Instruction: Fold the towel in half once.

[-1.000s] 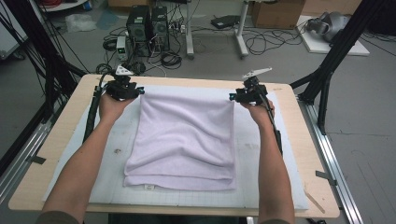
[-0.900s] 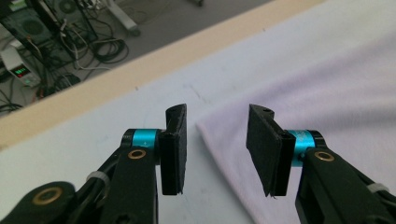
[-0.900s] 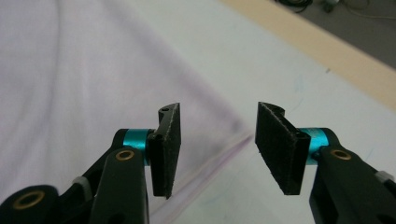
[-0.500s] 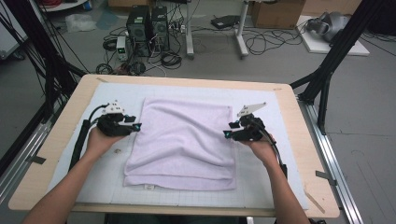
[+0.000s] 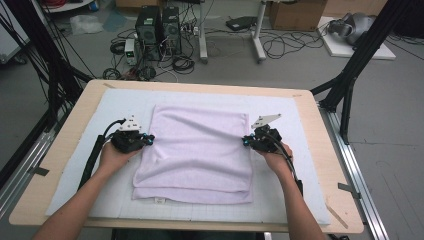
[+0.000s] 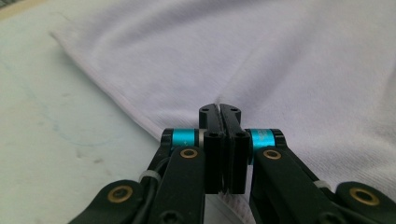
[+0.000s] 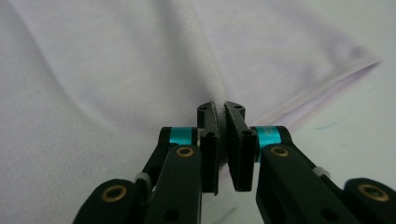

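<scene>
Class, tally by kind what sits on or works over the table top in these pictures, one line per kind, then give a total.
Folded pale lilac towel: 1
White mat under it: 1
Hand-held grippers, left gripper and right gripper, each pinching a towel edge: 2
Total: 4

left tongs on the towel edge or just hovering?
Touching. The left gripper view shows the left tongs closed with a ridge of the towel edge pinched between the jaws; the high view puts them at the towel's left edge.
</scene>
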The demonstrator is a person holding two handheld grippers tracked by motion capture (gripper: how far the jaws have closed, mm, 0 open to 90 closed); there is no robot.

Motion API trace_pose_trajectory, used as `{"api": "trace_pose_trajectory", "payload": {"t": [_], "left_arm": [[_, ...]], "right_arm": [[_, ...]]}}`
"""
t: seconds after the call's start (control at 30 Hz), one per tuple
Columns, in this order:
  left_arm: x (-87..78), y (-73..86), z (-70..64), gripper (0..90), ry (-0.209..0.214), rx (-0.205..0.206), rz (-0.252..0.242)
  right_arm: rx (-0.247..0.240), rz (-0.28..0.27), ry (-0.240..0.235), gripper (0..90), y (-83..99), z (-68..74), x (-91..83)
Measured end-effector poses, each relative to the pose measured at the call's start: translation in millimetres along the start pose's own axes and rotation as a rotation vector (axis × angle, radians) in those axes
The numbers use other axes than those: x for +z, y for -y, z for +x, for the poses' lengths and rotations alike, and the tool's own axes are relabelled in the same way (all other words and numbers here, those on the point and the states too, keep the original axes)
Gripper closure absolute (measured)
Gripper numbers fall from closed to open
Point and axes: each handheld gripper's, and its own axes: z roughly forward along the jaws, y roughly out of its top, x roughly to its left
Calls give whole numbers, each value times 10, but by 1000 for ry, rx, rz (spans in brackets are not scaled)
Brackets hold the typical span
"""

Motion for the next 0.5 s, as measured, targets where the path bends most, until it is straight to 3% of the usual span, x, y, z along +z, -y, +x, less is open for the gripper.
{"api": "trace_pose_trajectory", "payload": {"t": [0.07, 0.17, 0.27, 0.4, 0.5], "left_arm": [[52, -24, 40, 878, -47, -5, 10], [155, -14, 97, 864, -87, -57, -5], [176, -19, 112, 745, -100, -68, 17], [-10, -48, 138, 666, -68, -72, 2], [-163, -60, 84, 634, -37, -57, -26]], "right_arm": [[-2, 4, 32, 842, -41, -41, 20], [35, 23, 62, 804, -60, -152, 140], [55, 42, 78, 715, -34, -199, 238], [62, 21, 68, 634, -37, -166, 104], [82, -31, -2, 586, -36, -91, -62]]}}
